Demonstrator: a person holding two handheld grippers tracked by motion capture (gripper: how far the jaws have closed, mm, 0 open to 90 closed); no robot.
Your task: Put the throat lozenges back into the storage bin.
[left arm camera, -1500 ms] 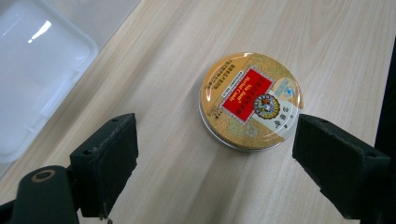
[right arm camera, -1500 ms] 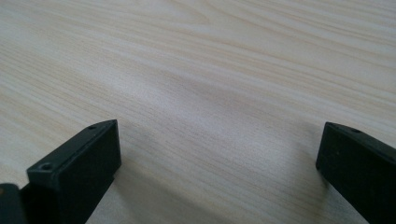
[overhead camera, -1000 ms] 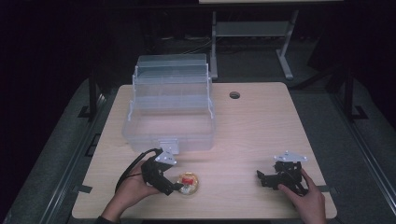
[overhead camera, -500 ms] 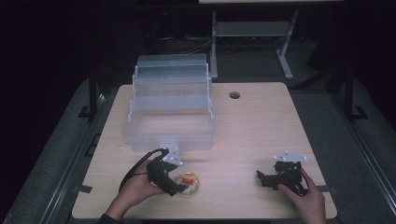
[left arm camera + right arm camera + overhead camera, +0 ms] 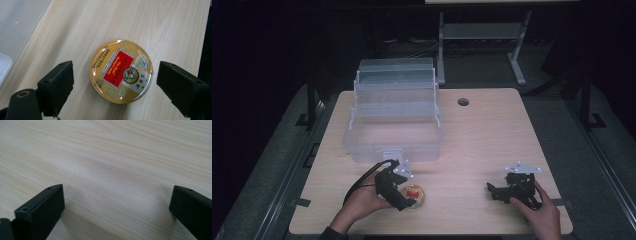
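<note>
Between the left hand-held gripper's (image 5: 113,82) spread jaws lies a candy tin (image 5: 121,71), ungrasped; right one (image 5: 117,210) likewise released

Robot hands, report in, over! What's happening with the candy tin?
Left gripper open, jaws either side of the candy tin, not touching. Tin flat on the table, lid on. Right gripper open over bare wood. Clear plastic box open behind. Nothing in the way.

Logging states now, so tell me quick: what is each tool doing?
Left tool: open, jaws either side of the candy tin, not touching it.
Right tool: open, empty, over the table.
</note>
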